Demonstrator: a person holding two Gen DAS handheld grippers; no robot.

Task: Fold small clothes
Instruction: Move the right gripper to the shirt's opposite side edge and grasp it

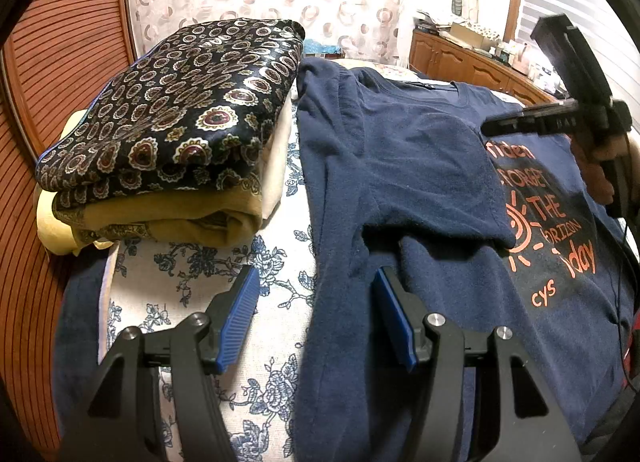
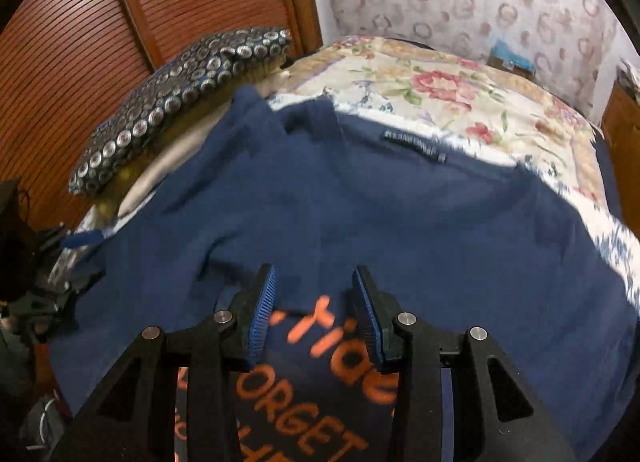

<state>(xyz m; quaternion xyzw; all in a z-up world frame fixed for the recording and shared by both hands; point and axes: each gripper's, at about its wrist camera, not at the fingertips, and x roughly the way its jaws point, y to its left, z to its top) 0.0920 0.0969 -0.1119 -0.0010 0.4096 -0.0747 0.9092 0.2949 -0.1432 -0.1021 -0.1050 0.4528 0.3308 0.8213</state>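
A navy cotton T-shirt with orange lettering (image 1: pixel 420 166) is lying flat on the floral bedspread (image 1: pixel 192 294). The left gripper (image 1: pixel 316 302) is hovering spread over its side edge. The right gripper (image 2: pixel 314 294) is hanging spread above the print.

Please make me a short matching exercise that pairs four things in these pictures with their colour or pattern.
Things:
1. T-shirt
2. Top fabric of the pile
3. Bedsheet
4. T-shirt print

Colours or patterns:
A. Orange
B. White with blue flowers
C. Plain navy
D. Dark with round medallions

Pairs: 1-C, 2-D, 3-B, 4-A
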